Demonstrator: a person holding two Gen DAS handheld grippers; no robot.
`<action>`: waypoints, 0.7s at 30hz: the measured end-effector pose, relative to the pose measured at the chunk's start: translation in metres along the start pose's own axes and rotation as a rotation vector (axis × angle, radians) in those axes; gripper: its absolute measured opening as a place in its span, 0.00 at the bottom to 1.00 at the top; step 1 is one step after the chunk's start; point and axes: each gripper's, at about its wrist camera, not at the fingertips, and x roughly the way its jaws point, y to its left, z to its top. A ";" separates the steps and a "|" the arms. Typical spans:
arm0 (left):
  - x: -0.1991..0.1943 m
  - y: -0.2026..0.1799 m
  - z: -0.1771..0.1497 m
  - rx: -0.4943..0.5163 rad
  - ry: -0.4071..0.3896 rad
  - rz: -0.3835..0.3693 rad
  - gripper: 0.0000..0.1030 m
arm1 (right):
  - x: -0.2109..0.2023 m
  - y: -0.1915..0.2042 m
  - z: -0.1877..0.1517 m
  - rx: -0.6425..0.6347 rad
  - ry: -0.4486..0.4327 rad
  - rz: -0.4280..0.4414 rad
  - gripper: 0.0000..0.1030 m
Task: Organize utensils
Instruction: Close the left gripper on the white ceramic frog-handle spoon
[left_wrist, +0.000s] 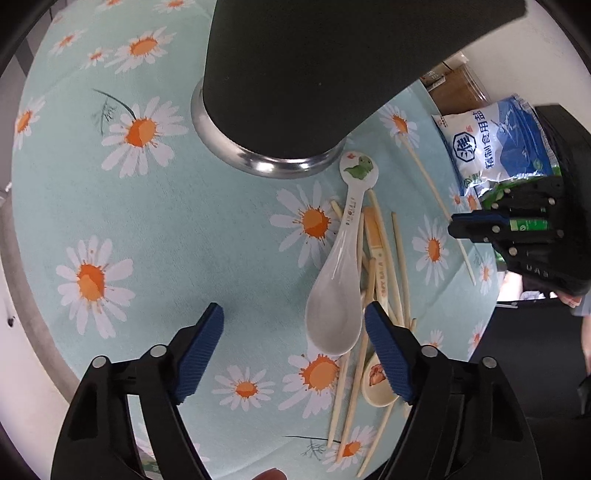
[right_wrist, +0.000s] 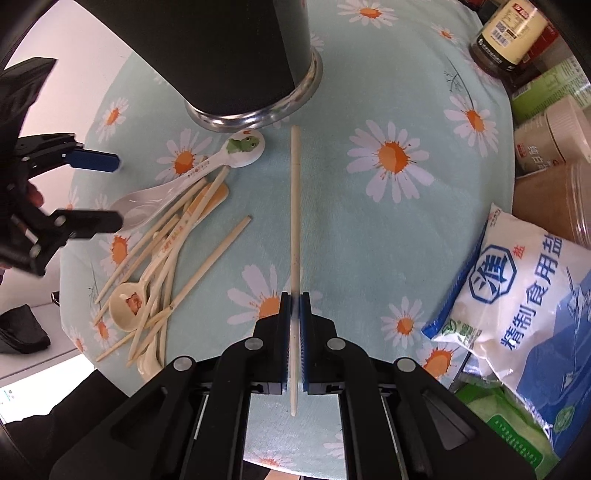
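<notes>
A white ceramic spoon (left_wrist: 338, 280) with a green dinosaur print lies on the daisy tablecloth, on a pile of wooden chopsticks (left_wrist: 388, 273) and a small cream spoon (left_wrist: 376, 376). My left gripper (left_wrist: 295, 325) hangs over the white spoon's bowl with jaws wide, not touching it; the same gripper (right_wrist: 110, 192) and white spoon (right_wrist: 177, 184) show at the left of the right wrist view. My right gripper (right_wrist: 294, 306) is shut on a single pale chopstick (right_wrist: 294, 206) that points toward the black utensil holder (right_wrist: 236, 55). That holder (left_wrist: 295, 74) stands just beyond the pile.
A blue and white salt bag (right_wrist: 517, 295) lies at the right, with a green packet (right_wrist: 517, 424) below it. Jars and boxes (right_wrist: 535, 92) crowd the far right table edge. A person's fingers grip the left tool at the left edge.
</notes>
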 end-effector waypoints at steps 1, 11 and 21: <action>0.000 -0.001 0.001 0.005 -0.001 -0.003 0.70 | -0.001 -0.001 -0.003 0.009 -0.009 0.014 0.05; 0.007 -0.018 0.001 0.086 0.062 0.001 0.35 | -0.027 -0.007 -0.025 0.045 -0.050 0.051 0.05; 0.011 -0.023 0.000 0.086 0.063 0.036 0.11 | -0.038 -0.009 -0.035 0.045 -0.065 0.078 0.05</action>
